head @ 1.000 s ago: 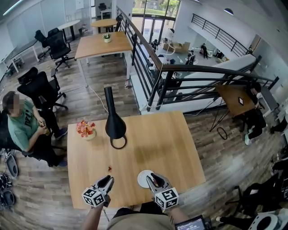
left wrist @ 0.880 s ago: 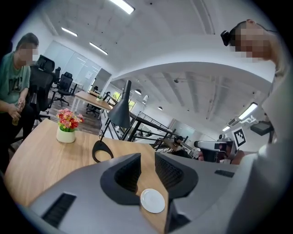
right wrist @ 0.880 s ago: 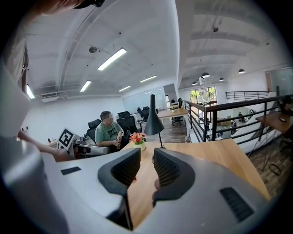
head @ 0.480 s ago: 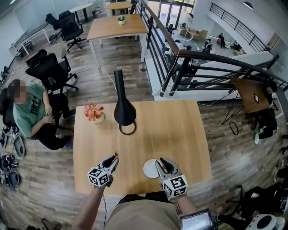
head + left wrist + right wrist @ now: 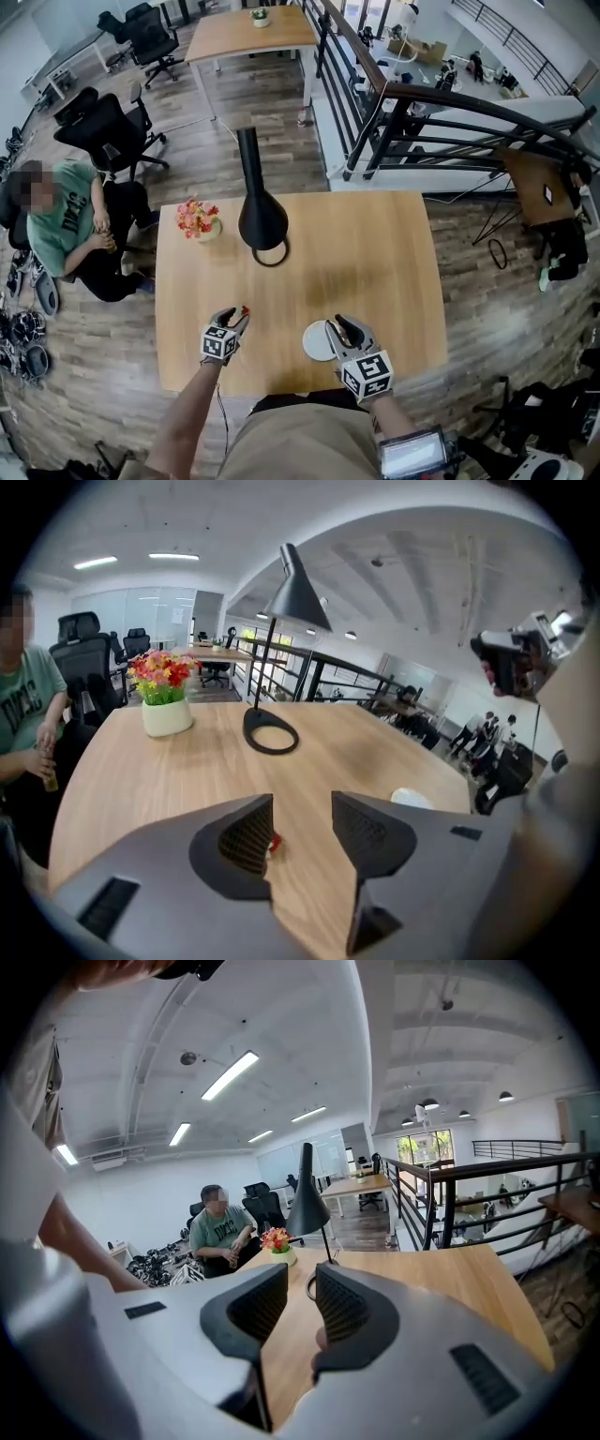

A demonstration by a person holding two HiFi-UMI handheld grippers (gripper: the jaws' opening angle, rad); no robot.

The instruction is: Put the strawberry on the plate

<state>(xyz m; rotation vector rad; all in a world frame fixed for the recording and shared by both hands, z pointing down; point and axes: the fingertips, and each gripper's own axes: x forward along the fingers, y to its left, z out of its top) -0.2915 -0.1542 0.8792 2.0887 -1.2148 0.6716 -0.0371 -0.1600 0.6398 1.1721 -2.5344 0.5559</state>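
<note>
A small red strawberry [image 5: 246, 309] lies on the wooden table [image 5: 375, 253]; in the left gripper view the strawberry [image 5: 274, 842] sits right at the inner tip of the left jaw. My left gripper [image 5: 235, 318] [image 5: 302, 808] is low over it, its jaws opening, and the pads do not press the fruit. The white plate [image 5: 317, 341] [image 5: 411, 799] rests near the table's front edge. My right gripper [image 5: 339, 325] [image 5: 302, 1283] hovers at the plate's right edge, its jaws a narrow gap apart with nothing between them.
A black desk lamp [image 5: 261, 220] with a ring base stands at the table's far middle. A white pot of flowers [image 5: 199, 221] is at the far left. A seated person [image 5: 61, 230] is left of the table. A black railing [image 5: 412, 103] runs beyond the far edge.
My left gripper has moved forward up to the strawberry and its jaws have parted. The right gripper has stayed by the plate.
</note>
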